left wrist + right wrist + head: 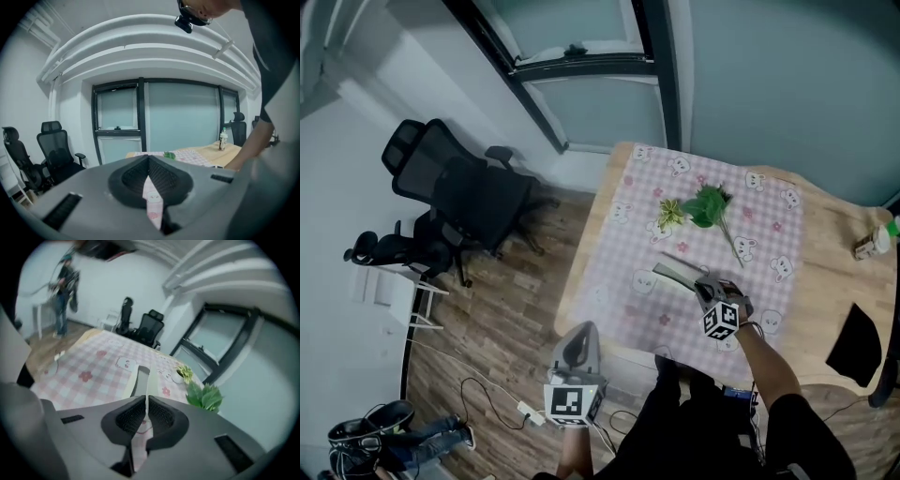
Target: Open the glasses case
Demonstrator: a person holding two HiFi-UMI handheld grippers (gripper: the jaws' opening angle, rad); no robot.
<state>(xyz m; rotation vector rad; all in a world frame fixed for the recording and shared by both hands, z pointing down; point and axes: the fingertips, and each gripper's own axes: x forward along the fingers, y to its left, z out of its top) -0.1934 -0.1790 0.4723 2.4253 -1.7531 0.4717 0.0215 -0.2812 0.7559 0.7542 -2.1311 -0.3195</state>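
Observation:
The glasses case (675,274) is a flat, pale grey thing with a dark far end. It lies on the pink checked cloth (628,225) near the table's front. My right gripper (703,289) is at its near end. In the right gripper view the case (139,380) runs forward from my right gripper (146,404), whose pads are closed on its thin pale edge. My left gripper (577,339) hangs off the table's front left, over the floor, jaws together and holding nothing. In the left gripper view only a sliver of cloth shows through my left gripper (149,180).
A leafy green sprig (705,204) (204,397) and a smaller yellow-green one (670,214) lie beyond the case. A small bottle (886,234) (223,139) stands at the table's right edge, and a black item (855,345) lies at the front right. Office chairs (459,192) stand on the wooden floor to the left.

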